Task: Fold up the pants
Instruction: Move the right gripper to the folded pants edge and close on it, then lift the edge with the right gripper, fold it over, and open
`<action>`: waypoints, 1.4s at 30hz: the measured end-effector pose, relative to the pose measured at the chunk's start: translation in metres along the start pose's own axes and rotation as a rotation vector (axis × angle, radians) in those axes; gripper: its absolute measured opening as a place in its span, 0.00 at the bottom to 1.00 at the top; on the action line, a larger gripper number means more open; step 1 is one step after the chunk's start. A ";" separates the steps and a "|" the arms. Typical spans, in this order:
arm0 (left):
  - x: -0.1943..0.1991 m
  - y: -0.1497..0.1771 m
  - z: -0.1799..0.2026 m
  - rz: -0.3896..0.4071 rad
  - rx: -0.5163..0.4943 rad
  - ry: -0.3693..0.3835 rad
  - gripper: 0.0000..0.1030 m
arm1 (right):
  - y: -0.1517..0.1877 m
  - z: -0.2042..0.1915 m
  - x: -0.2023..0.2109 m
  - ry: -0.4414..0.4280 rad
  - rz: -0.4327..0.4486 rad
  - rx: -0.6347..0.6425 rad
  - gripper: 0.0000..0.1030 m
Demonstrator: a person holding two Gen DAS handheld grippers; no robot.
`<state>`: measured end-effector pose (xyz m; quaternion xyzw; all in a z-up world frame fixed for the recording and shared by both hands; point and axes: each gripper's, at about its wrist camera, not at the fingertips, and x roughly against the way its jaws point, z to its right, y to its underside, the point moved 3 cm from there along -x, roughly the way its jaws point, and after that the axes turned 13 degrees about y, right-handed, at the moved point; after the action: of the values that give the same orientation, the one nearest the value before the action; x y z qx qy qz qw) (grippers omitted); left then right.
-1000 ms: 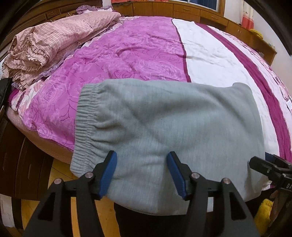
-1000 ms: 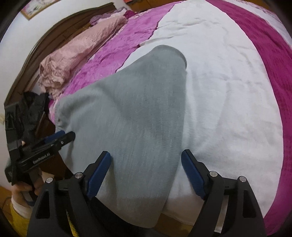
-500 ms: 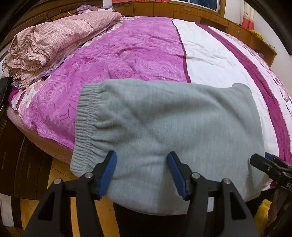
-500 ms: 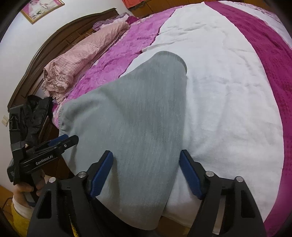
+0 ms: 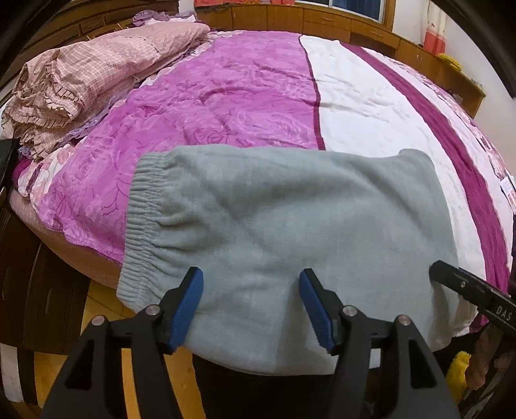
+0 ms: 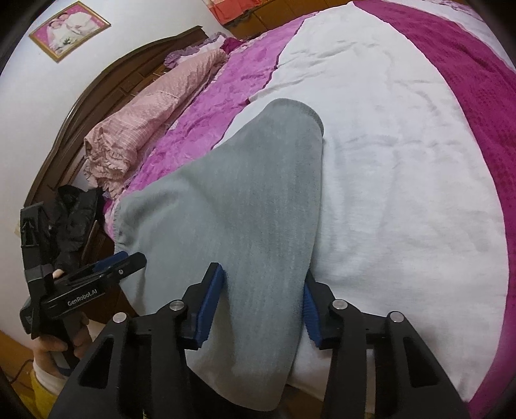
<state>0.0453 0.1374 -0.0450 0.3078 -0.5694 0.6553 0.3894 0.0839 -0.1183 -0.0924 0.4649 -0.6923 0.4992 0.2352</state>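
Grey pants (image 5: 290,225) lie folded at the near edge of the bed (image 5: 371,106). Both the left hand-held gripper (image 5: 251,306) and right hand-held gripper (image 6: 262,306) gape wide over them, holding nothing.

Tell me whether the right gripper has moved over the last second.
Yes. In the right wrist view the right gripper has tilted up and backed off slightly: the framed picture on the wall and the dark wooden headboard have dropped further into frame.

Bed (image 5: 371,106) under purple-and-white bedspread (image 5: 225,106). Pink checked quilt (image 5: 90,74) bundled near dark wooden headboard (image 6: 106,80). Framed picture (image 6: 69,29) on wall. Wooden cabinets (image 5: 322,22) behind bed.
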 end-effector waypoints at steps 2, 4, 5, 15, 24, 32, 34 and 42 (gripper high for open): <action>-0.001 0.000 0.001 -0.002 -0.002 0.000 0.64 | 0.000 -0.001 0.000 -0.001 0.002 0.002 0.35; 0.000 0.000 0.001 -0.001 0.000 0.002 0.64 | 0.000 -0.002 -0.001 -0.002 0.003 0.003 0.33; 0.000 0.000 0.001 -0.001 0.001 0.003 0.64 | 0.000 -0.002 -0.001 -0.002 0.002 0.003 0.32; 0.004 -0.002 0.006 0.016 -0.012 0.010 0.64 | 0.001 -0.002 -0.002 -0.024 -0.006 -0.020 0.25; 0.017 -0.003 0.014 0.040 -0.026 0.019 0.64 | -0.002 -0.004 0.001 -0.072 -0.018 -0.060 0.11; 0.028 -0.016 0.011 0.116 -0.065 0.007 0.64 | -0.010 -0.021 0.027 -0.097 0.027 -0.013 0.09; 0.027 -0.024 0.008 0.144 -0.079 0.001 0.64 | -0.011 -0.027 0.033 -0.092 0.040 0.006 0.09; -0.016 -0.042 -0.008 0.104 -0.089 0.004 0.64 | -0.019 -0.051 0.053 -0.106 0.073 0.069 0.09</action>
<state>0.0902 0.1444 -0.0383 0.2589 -0.6125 0.6494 0.3689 0.0692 -0.0954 -0.0213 0.4729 -0.7027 0.5058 0.1636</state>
